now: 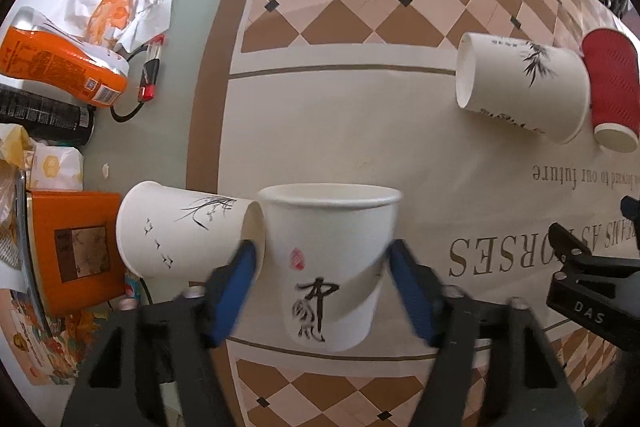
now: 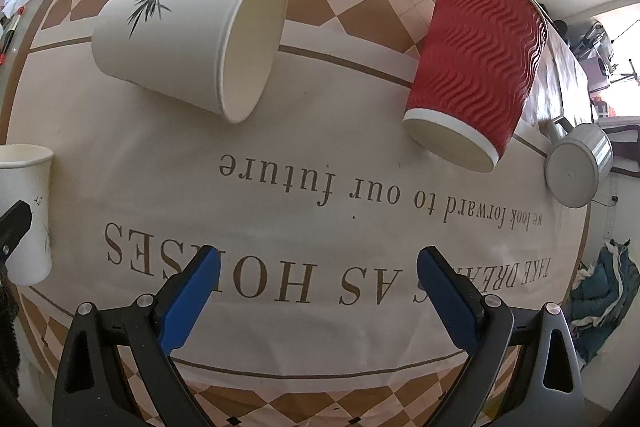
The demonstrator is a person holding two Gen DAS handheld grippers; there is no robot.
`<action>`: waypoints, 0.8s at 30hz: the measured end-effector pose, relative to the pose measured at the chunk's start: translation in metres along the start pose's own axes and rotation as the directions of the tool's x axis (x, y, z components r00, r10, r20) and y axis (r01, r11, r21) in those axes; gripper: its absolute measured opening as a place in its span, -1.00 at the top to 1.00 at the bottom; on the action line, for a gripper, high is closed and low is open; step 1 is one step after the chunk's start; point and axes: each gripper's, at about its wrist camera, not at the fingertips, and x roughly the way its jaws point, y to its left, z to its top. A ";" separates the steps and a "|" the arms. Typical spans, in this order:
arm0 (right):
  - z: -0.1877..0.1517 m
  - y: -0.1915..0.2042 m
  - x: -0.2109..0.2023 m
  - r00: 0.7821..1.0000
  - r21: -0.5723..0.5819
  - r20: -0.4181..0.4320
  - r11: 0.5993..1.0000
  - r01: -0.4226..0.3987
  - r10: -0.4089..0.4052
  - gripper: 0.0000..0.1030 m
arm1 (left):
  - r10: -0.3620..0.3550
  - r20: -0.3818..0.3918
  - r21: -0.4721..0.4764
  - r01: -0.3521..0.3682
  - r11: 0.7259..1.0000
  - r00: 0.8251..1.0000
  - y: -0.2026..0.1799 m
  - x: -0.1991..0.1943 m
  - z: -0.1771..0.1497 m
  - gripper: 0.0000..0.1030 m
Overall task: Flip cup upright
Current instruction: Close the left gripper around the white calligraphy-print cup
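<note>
A white paper cup with black calligraphy (image 1: pixel 332 267) stands upright, slightly tilted, between the blue fingers of my left gripper (image 1: pixel 324 287); the fingers sit beside its walls with small gaps, so the gripper is open. It also shows at the left edge of the right wrist view (image 2: pixel 24 211). A second white cup (image 1: pixel 188 231) lies on its side to its left. A white bamboo-print cup (image 2: pixel 188 43) and a red ribbed cup (image 2: pixel 476 75) lie on their sides ahead of my right gripper (image 2: pixel 316 295), which is open and empty above the tablecloth.
A grey mug (image 2: pixel 578 167) lies tipped at the table's right edge. Left of the cloth are an orange bottle (image 1: pixel 60 67), an orange box (image 1: pixel 76 247), crumpled paper (image 1: pixel 120 7) and snack packets. The right gripper's body (image 1: pixel 592 291) shows at right.
</note>
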 end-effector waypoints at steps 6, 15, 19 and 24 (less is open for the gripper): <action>0.002 0.000 -0.001 1.000 -0.001 0.000 1.000 -0.001 0.001 -0.94 | 0.010 0.016 -0.011 -0.010 1.000 1.000 0.005 -0.001 0.002 -0.10; 0.001 0.003 -0.011 1.000 0.008 0.015 1.000 0.014 -0.014 -0.93 | 0.003 0.047 -0.026 -0.002 1.000 0.999 0.000 -0.020 -0.006 -0.09; -0.005 -0.009 -0.019 0.999 0.027 0.030 0.999 0.024 -0.025 -0.93 | -0.017 0.064 -0.031 0.019 0.999 0.998 0.000 -0.033 -0.012 -0.09; -0.023 -0.035 -0.023 0.999 0.091 0.037 0.996 0.022 -0.025 -0.93 | -0.045 0.087 -0.008 0.046 0.999 0.995 -0.016 -0.051 -0.026 -0.09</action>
